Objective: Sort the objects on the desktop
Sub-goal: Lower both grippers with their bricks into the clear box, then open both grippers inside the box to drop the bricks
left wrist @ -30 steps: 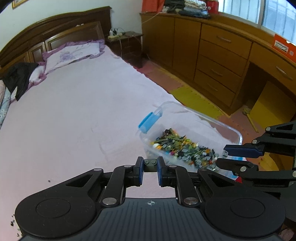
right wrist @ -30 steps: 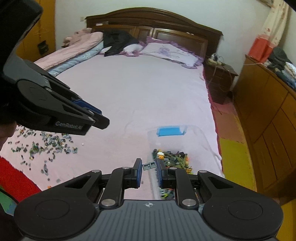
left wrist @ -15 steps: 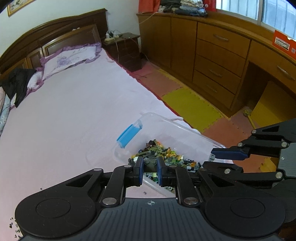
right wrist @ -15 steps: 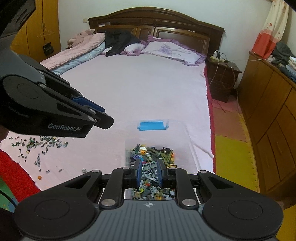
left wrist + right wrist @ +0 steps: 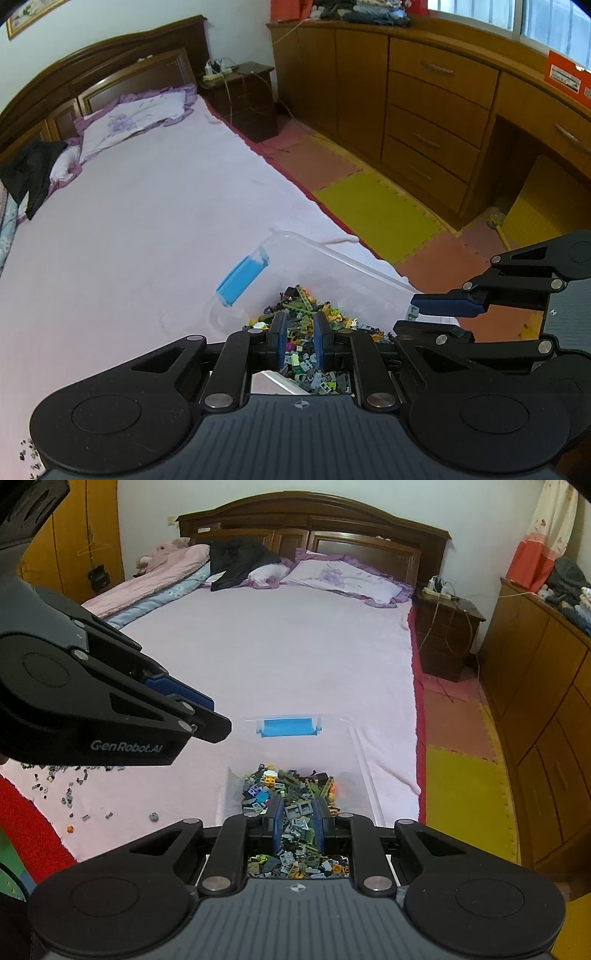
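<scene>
I hold both grippers [image 5: 299,341] [image 5: 298,821] nearly closed over the bin [image 5: 364,755]; whether either pinches a brick [image 5: 298,809] I cannot tell. I'd release low, toward 12 o'clock.

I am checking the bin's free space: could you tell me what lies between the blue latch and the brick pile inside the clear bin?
Nothing: in the right wrist view, the clear bin's floor is bare between the blue latch and the brick pile.

a bin [image 5: 364,760] sits on the bed [image 5: 280,653] near its right edge, with a heap of small bricks [image 5: 291,812] inside. loose bricks [image 5: 70,794] lie scattered on the bed to the bin's left. pillows [image 5: 347,578] lie at the headboard, a nightstand [image 5: 448,638] to its right.
</scene>
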A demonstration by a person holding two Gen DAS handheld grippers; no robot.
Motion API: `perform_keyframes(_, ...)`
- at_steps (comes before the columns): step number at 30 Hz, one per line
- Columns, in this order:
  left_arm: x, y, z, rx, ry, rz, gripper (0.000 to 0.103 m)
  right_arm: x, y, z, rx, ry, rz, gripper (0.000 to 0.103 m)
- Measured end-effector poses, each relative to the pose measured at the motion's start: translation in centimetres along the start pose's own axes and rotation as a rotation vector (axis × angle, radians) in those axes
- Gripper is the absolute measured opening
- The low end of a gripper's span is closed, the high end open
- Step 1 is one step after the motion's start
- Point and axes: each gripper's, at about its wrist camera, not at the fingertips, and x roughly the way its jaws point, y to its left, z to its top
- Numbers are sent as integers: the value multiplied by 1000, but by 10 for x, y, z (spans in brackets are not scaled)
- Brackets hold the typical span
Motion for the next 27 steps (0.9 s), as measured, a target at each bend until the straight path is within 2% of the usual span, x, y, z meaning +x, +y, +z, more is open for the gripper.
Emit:
perform_keyframes(4, 5, 13, -8, -38, 42, 24, 17, 4, -3, -2, 15, 14, 1, 18)
perform_keyframes(9, 14, 38, -40, -83, 134, 58, 17, 21, 0, -9, 45, 63, 4, 19)
perform_keyframes(13, 21, 54, -61, -121, 186, 51, 17, 36, 10, -15, 58, 118, -12, 19)
perform_keyframes(19, 13, 69, -64, -131, 166, 37, 21, 48, 26, -11, 36, 159, -37, 19)
perform_keyframes(22, 8, 77, -61, -141, 147, 42, 29, 50, 30, -6, 36, 160, -64, 21)
perform_keyframes(24, 8, 80, -61, -146, 144, 44, 31, 52, 32, -3, 35, 163, -81, 25)
perform_keyframes(27, 7, 82, -65, -156, 147, 49, 35, 52, 30, -2, 44, 170, -96, 37)
